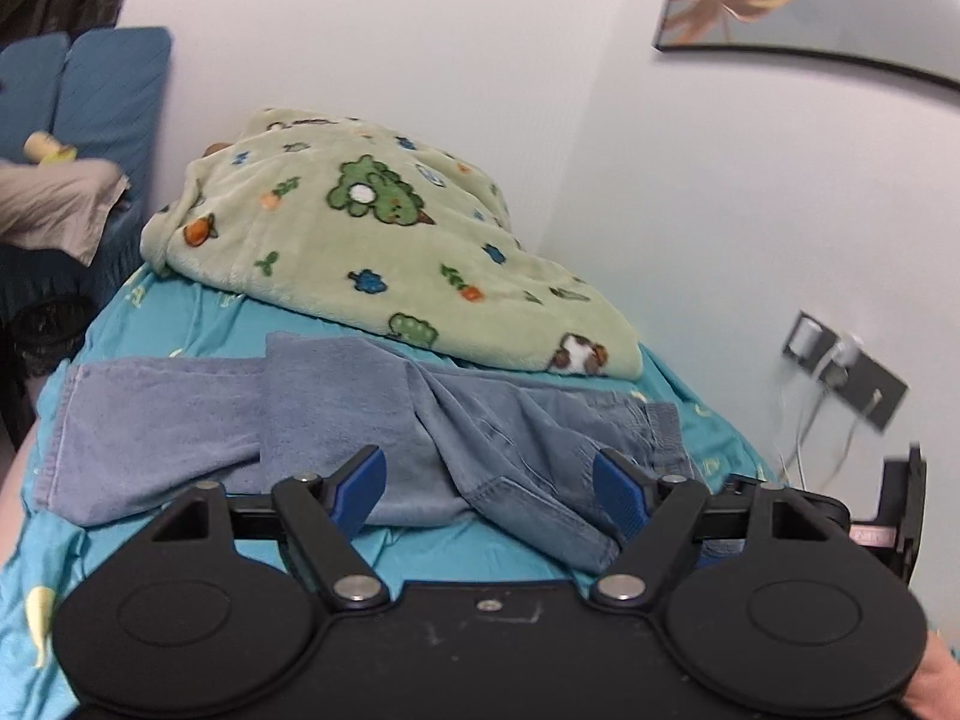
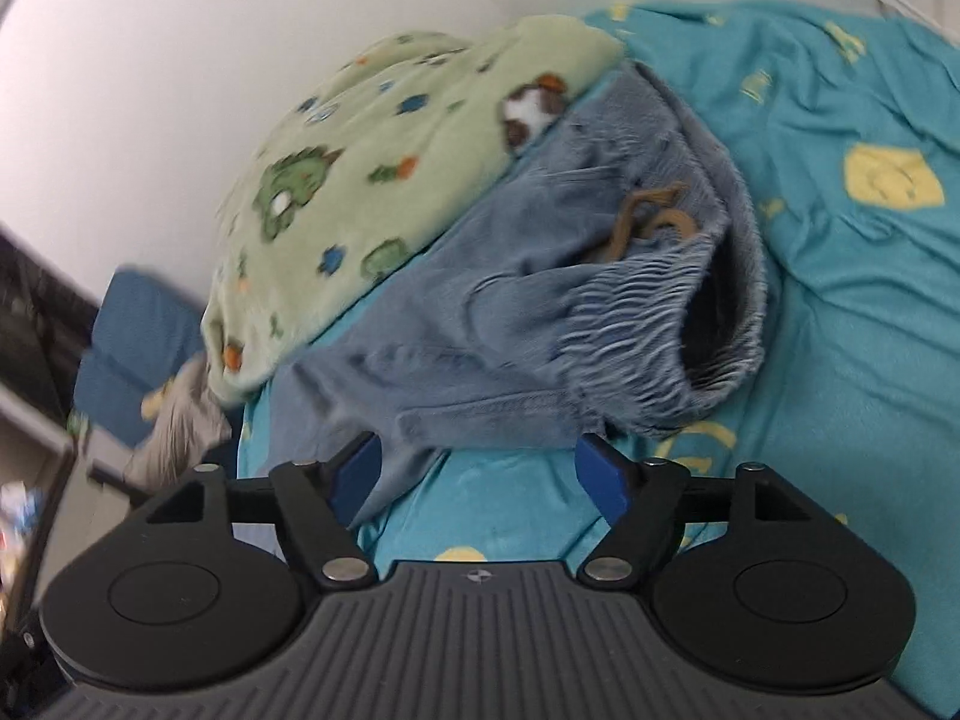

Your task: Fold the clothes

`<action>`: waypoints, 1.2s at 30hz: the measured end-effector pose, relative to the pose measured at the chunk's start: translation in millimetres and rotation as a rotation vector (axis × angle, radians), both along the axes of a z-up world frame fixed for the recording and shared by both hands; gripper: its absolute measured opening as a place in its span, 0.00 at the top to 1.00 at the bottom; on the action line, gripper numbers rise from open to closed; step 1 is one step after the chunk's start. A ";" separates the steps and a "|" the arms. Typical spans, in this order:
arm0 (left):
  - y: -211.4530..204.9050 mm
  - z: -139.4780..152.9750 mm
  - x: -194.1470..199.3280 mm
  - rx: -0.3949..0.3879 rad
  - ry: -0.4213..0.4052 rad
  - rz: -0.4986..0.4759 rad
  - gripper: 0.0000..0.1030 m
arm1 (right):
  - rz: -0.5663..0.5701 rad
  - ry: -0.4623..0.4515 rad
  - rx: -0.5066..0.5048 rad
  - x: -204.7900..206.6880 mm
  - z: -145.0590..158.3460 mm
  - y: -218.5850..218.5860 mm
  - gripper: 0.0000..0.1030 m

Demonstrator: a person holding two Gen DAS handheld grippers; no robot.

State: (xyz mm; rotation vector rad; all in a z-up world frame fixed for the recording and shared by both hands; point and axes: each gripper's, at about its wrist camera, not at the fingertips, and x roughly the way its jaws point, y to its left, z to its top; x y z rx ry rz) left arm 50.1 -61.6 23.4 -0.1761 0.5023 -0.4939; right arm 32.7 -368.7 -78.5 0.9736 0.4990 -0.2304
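Observation:
A pair of light blue denim trousers [image 1: 336, 414] lies crumpled across a turquoise bed sheet [image 1: 180, 324], the legs to the left and the waist to the right. My left gripper [image 1: 489, 492] is open just above the trousers' near edge, holding nothing. In the right wrist view the trousers [image 2: 510, 288] show their elastic waistband [image 2: 648, 324] gaping open, with a brown drawstring [image 2: 648, 216]. My right gripper [image 2: 480, 474] is open over the sheet [image 2: 840, 312] at the trousers' near hem, empty.
A green fleece blanket [image 1: 372, 234] with cartoon prints lies bunched behind the trousers against the white wall, its corner over them [image 2: 384, 180]. A blue chair [image 1: 90, 90] with grey cloth stands at the left. A wall socket [image 1: 840, 360] with cables is at the right.

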 end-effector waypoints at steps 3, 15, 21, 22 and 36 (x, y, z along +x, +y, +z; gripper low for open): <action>6.5 -11.9 10.9 -0.030 0.032 0.029 0.28 | -0.014 -0.004 0.106 -1.1 -9.2 -1.9 0.27; 26.7 -21.7 25.8 -0.068 0.079 0.099 0.28 | -0.224 0.017 0.353 -7.7 -46.6 -50.1 0.32; 26.9 -21.3 24.2 -0.056 0.059 0.116 0.28 | -0.196 0.002 0.186 5.5 -23.7 -53.5 0.76; 27.9 -21.4 24.2 -0.057 0.056 0.119 0.28 | -0.190 -0.021 0.138 7.5 -16.0 -54.4 0.78; 31.8 -20.6 22.1 -0.061 0.033 0.123 0.28 | -0.309 0.033 0.122 -22.3 -19.8 -85.3 0.81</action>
